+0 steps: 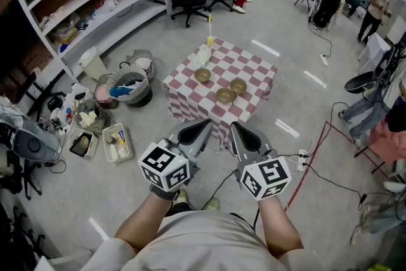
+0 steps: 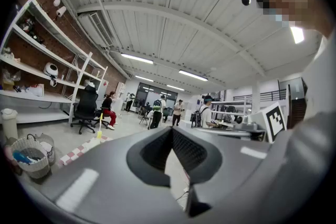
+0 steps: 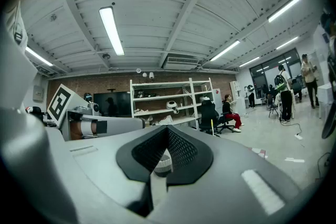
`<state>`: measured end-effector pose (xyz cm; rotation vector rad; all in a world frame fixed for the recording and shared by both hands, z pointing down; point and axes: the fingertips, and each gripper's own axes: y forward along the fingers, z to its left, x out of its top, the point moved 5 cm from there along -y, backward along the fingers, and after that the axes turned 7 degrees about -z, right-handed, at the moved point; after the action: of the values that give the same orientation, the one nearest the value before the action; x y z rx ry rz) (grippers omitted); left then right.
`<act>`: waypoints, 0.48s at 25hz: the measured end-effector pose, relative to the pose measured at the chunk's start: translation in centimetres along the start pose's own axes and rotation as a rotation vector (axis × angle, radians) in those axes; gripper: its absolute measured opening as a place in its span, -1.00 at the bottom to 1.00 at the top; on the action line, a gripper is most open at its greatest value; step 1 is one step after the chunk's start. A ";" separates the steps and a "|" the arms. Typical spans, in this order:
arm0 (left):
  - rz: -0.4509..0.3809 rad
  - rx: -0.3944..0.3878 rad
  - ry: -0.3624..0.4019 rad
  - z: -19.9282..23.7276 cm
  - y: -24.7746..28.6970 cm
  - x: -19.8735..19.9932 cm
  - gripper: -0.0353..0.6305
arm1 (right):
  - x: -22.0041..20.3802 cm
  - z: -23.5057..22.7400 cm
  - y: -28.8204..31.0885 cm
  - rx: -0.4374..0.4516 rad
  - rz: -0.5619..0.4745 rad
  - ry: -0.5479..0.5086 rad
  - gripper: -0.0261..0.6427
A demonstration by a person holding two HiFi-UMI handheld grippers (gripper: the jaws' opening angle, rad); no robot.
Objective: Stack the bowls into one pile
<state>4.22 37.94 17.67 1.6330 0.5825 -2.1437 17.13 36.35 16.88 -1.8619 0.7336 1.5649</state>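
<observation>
Currently the left gripper and right gripper are being held clenched, empty, so the bowls risk being shoved off the counter.

Open floor lies between the left tongs, the right tongs and the desk ahead. On the desk, one bowl stands ahead-left and two bowls sit close together straight ahead, with bare cloth around them. A white bottle occupies the far left corner. Baskets crowd the floor ahead-left, and a power strip lies right.
</observation>
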 end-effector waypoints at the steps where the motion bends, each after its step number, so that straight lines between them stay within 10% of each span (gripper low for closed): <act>1: 0.000 -0.001 0.000 -0.1 0.0 0.0 -0.88 | 0.0 0.0 -0.1 0.000 0.000 0.000 -0.90; 12: 0.010 0.003 -0.003 -0.6 0.0 -0.3 -0.88 | 0.0 -0.2 -0.6 0.019 -0.006 0.036 -0.89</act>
<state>4.74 38.23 17.79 1.6302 0.5686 -2.1407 17.68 36.64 16.92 -1.8813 0.7557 1.5199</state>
